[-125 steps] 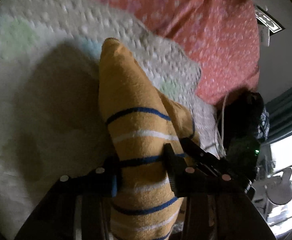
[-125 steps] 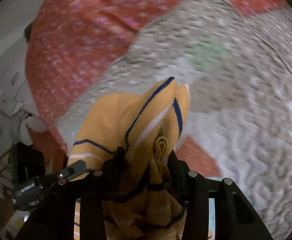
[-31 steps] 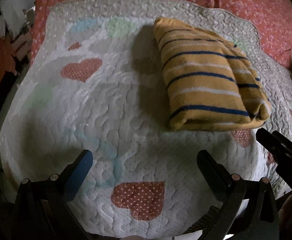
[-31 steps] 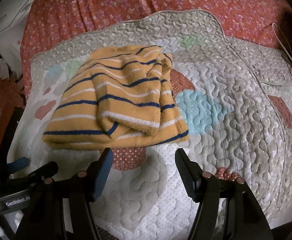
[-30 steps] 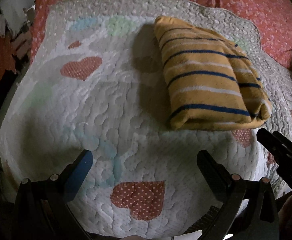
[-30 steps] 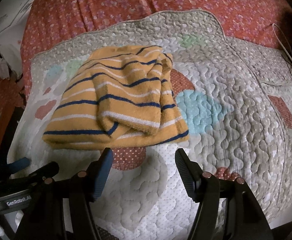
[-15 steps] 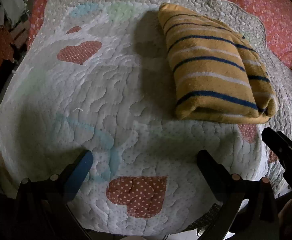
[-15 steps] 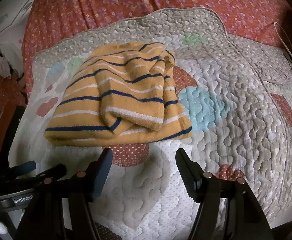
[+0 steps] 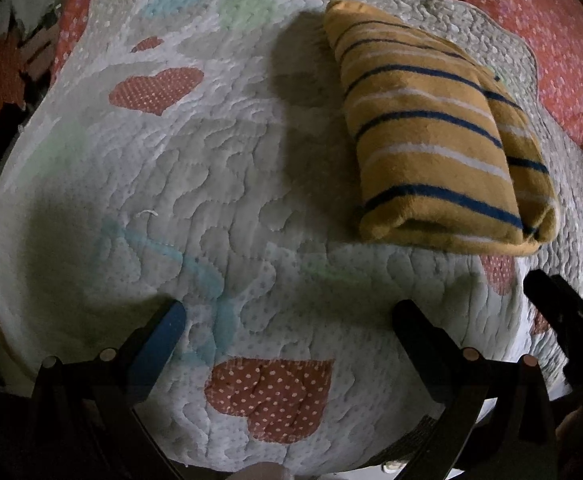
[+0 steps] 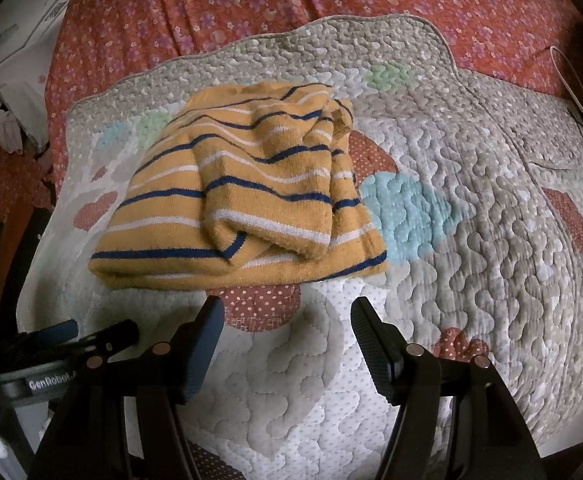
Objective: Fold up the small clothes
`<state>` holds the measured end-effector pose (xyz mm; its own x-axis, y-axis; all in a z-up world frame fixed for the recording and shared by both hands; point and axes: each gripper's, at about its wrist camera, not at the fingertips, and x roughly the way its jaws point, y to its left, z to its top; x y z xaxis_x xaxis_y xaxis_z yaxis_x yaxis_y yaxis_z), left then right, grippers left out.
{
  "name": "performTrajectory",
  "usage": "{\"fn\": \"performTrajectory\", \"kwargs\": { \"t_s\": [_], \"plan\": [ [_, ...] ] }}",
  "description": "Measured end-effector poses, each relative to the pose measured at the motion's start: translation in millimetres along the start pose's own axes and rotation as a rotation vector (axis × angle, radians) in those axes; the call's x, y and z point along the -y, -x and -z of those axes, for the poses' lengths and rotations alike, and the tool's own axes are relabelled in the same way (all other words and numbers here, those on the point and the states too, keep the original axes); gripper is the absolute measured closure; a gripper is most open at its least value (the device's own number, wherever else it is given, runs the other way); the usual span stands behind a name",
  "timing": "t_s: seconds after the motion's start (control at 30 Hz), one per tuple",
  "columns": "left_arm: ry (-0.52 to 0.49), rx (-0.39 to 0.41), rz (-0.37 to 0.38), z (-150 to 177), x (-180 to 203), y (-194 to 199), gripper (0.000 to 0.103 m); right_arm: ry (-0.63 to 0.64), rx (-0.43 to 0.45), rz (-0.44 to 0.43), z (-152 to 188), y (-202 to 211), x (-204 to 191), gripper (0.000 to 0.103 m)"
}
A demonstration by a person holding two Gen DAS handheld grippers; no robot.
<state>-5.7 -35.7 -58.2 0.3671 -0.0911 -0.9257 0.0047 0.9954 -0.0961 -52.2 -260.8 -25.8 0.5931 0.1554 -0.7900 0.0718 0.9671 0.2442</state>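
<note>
We are working over a red flower-printed bedspread, on which lies a pale quilted mat with scalloped edges and red, blue and green patches, and on that mat rests the task's piece, a mustard-yellow knitted garment with navy and white stripes, folded into a thick, roughly rectangular bundle. We judge the folding of this garment to be finished or very nearly so: it sits released on the mat, though in the right wrist view one flap on top looks rumpled and a little lumpy. The next move, as we read it, calls either for pressing that top flap flatter or for leaving the bundle and reaching for another garment; none is visible on the mat. In the right wrist view our right gripper hangs just on the near side of the bundle's near edge, jaws spread wide and empty, not touching the cloth. In the left wrist view the garment lies at the far right of the mat, well apart from our left gripper, which is also spread wide with nothing between its fingers, over a bare stretch of quilting above a red dotted heart patch.
</note>
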Motion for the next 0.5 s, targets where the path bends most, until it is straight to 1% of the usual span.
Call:
{"fn": "performTrajectory", "kwargs": {
  "t_s": [0.13,0.2,0.33,0.4,0.5],
  "plan": [
    [0.005,0.013,0.008,1.6,0.4,3.9,0.0,0.008,0.009,0.012,0.2,1.9,-0.7,0.033],
    [0.01,0.034,0.015,3.5,0.0,10.2,0.0,0.005,0.014,0.015,0.7,3.8,-1.1,0.033],
    [0.002,0.104,0.046,10.8,1.7,35.6,0.0,0.025,0.033,0.025,2.8,9.4,-5.8,0.033],
    [-0.019,0.124,0.038,14.6,4.5,43.1,0.0,0.038,0.038,0.033,3.9,10.7,-7.8,0.033],
    [-0.05,0.152,-0.004,21.1,8.9,48.6,0.0,0.052,0.039,0.046,6.6,12.5,-9.1,0.032]
  ]
}}
